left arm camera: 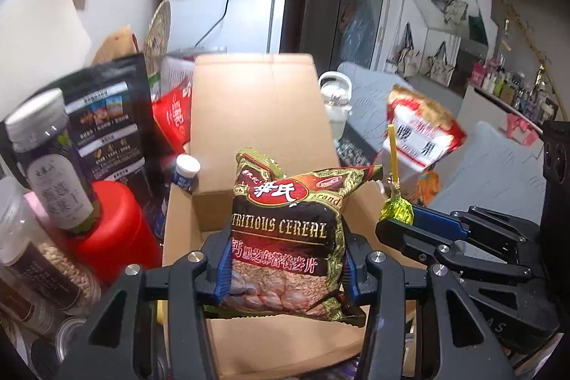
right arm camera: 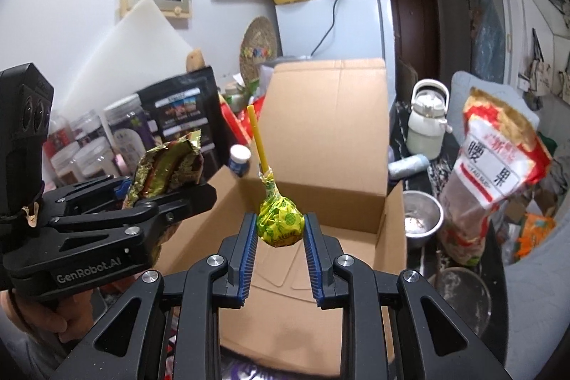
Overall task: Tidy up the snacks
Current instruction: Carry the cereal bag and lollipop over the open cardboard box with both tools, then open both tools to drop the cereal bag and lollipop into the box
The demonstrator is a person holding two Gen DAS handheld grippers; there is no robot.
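Note:
My left gripper is shut on a dark cereal packet with gold edges, held upright over the open cardboard box. In the right wrist view the same left gripper comes in from the left with the cereal packet edge-on. My right gripper is shut on a lollipop in a yellow-green wrapper, its yellow stick pointing up, above the cardboard box. From the left wrist view the right gripper with the lollipop is at the right.
Jars and a red tin crowd the left beside a black pouch. A red-and-white nut bag, a steel bowl and a white kettle stand right of the box. A fridge is behind.

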